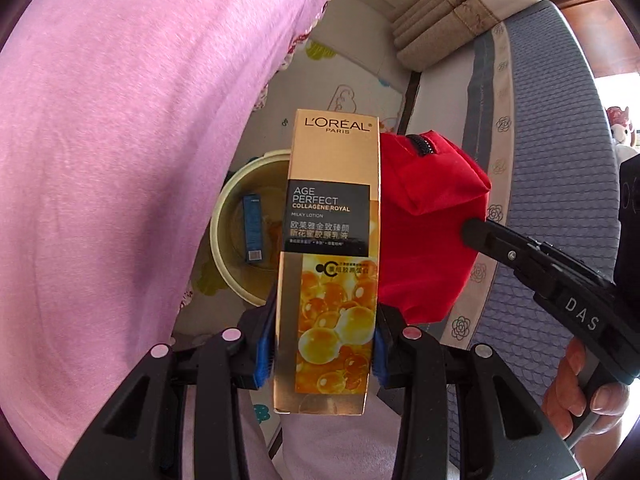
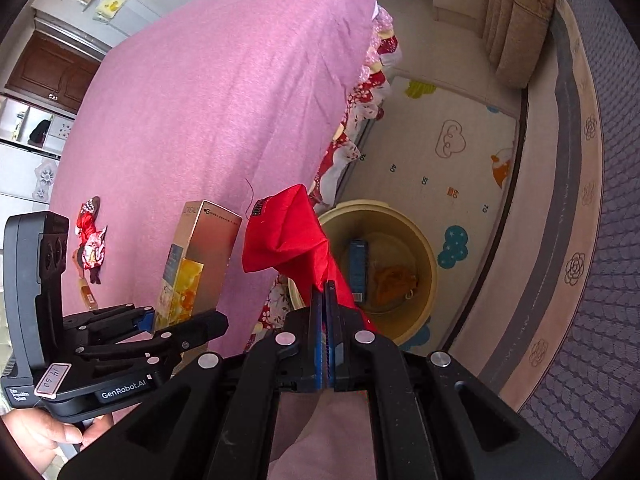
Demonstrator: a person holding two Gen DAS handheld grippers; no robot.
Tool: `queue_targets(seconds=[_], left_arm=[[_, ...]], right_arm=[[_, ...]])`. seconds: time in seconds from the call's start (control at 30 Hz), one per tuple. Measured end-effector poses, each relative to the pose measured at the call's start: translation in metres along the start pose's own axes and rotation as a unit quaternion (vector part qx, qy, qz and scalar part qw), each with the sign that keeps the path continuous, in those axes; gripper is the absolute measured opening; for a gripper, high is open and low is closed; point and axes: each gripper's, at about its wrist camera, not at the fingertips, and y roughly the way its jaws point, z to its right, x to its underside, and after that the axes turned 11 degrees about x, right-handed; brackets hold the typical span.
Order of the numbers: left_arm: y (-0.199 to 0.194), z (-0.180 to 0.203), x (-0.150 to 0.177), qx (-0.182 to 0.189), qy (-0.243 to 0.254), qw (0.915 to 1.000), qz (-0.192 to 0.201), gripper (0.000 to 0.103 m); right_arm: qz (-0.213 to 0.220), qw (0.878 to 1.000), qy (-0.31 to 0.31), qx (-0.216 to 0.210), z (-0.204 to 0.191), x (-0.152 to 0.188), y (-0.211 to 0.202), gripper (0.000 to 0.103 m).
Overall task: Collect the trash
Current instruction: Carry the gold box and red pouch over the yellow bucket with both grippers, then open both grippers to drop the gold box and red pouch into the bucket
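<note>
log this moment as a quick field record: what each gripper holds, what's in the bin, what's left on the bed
left gripper: shut on tall gold cardboard lotion box, held upright
right gripper: shut on red fabric zip pouch, which hangs over the bed edge
bin: round pale yellow plastic tub on the floor mat
bin contents: slim blue carton, crumpled orange item
left on bed: red crinkled wrappers on pink bedspread

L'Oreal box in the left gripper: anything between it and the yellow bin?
Nothing visible. The L'Oreal box, clamped in the left gripper, hangs near the yellow bin's open mouth. The red pouch, held by the right gripper, hangs beside it, not underneath.
</note>
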Motion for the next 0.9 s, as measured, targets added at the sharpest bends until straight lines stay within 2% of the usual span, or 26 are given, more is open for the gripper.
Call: queue_targets(seconds=[0.13, 0.27, 0.3, 0.33, 0.37, 0.4, 0.43, 0.63, 0.9], left_arm=[[0.012, 0.003, -0.008, -0.006, 0.001, 1.0, -0.005, 0.038], [0.018, 0.005, -0.01, 0.003, 0.002, 1.0, -0.008, 0.038], [0.018, 0.005, -0.01, 0.008, 0.003, 0.9999, -0.01, 0.038], [0.019, 0.006, -0.011, 0.011, 0.005, 0.9998, -0.013, 0.049], [0.018, 0.005, -0.01, 0.009, 0.006, 0.9999, -0.014, 0.072], [0.019, 0.004, -0.01, 0.006, 0.008, 0.9999, -0.008, 0.08], [0.019, 0.004, -0.01, 0.004, 0.009, 0.9999, -0.003, 0.082], [0.028, -0.004, -0.009, -0.004, 0.001, 0.9998, -0.022, 0.082], [0.02, -0.005, -0.009, 0.0, 0.005, 0.9999, -0.013, 0.082]], right_arm=[[-0.002, 1.0, 0.008, -0.005, 0.011, -0.001, 0.006, 0.002], [-0.008, 1.0, 0.006, -0.008, 0.016, -0.003, 0.009, 0.003], [-0.014, 1.0, 0.007, -0.01, 0.018, -0.003, 0.01, 0.007], [-0.015, 1.0, 0.011, -0.01, 0.02, -0.004, 0.01, 0.012], [-0.016, 1.0, 0.015, -0.013, 0.023, -0.004, 0.009, 0.018], [-0.014, 1.0, 0.017, -0.013, 0.025, -0.004, 0.009, 0.029], [-0.014, 1.0, 0.019, -0.009, 0.028, -0.004, 0.009, 0.03], [-0.03, 0.999, 0.022, -0.001, 0.037, -0.002, 0.014, 0.03], [-0.032, 0.999, 0.029, -0.002, 0.036, -0.002, 0.008, 0.03]])
